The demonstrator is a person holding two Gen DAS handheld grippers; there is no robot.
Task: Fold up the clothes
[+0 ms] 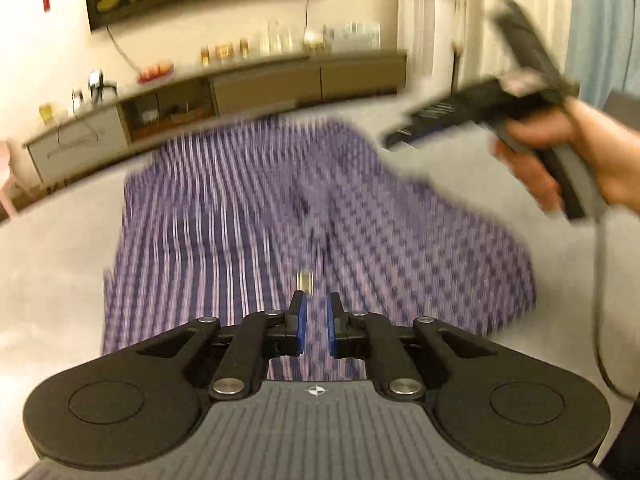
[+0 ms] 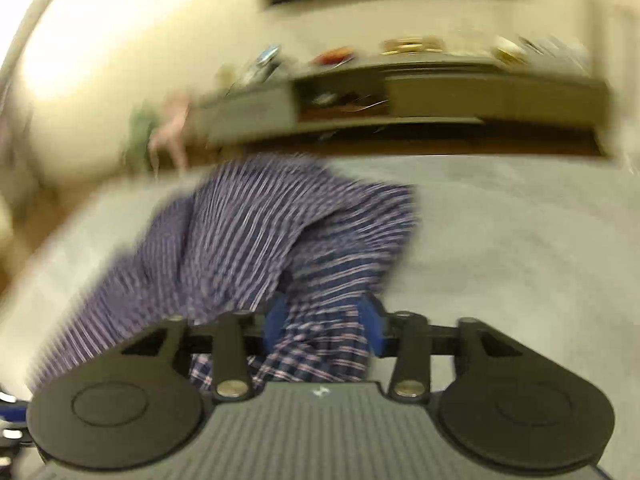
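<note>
My left gripper [image 1: 317, 328] hangs over the plaid garment [image 1: 280, 216], fingers nearly together, gripping nothing. My right gripper [image 2: 326, 326] has its fingers spread wide around bunched plaid cloth at 12 o'clock.

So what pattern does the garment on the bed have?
The garment is purple-blue plaid with pale stripes; the left wrist view shows it best.
</note>
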